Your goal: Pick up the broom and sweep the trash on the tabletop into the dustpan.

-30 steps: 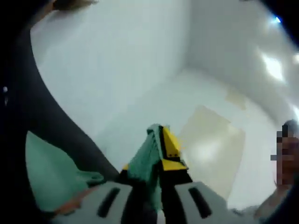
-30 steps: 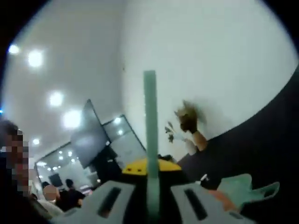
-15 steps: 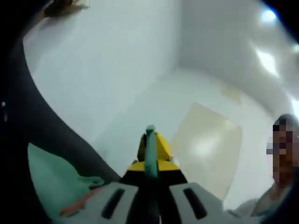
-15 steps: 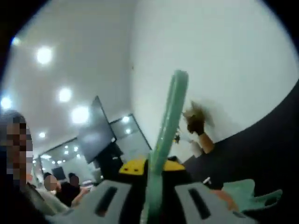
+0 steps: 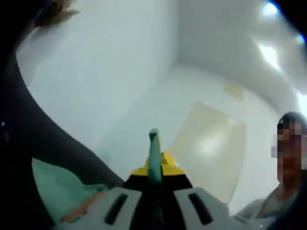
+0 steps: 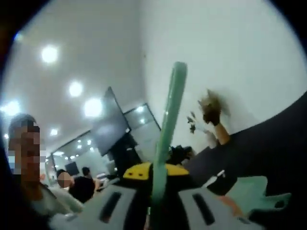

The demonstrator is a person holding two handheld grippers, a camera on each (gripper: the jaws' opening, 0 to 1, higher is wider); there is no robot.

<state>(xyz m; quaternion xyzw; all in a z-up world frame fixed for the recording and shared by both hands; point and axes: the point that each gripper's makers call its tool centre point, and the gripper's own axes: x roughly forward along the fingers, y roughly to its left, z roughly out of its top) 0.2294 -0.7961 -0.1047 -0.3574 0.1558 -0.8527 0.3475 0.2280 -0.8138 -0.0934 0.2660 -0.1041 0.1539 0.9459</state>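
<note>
Comparing with a second before, the left gripper view had swung: the green piece between the jaws, then broad and twisted, showed edge-on as one thin strip. In the right gripper view the green handle, upright a second before, leaned to the right.

The left gripper [image 5: 154, 175] was clenched on a thin green handle [image 5: 154, 155], which rose straight from between its yellow-tipped jaws. Which tool this handle belonged to could not be told. A green dustpan-like shape [image 5: 57, 194] lay at lower left on the dark table [image 5: 33, 139], beside the gripper. Beyond stood a white wall [image 5: 105, 72] and one pale panel [image 5: 211, 148].

The right gripper [image 6: 156, 179] was clenched on one long green broom handle [image 6: 169, 129], which ran up from the jaws, tilted right. A green plastic piece [image 6: 259, 194] lay at lower right, near the gripper. One dried plant [image 6: 211, 112] stood further off by the wall. Four ceiling lights [image 6: 93, 106] glowed at left.
</note>
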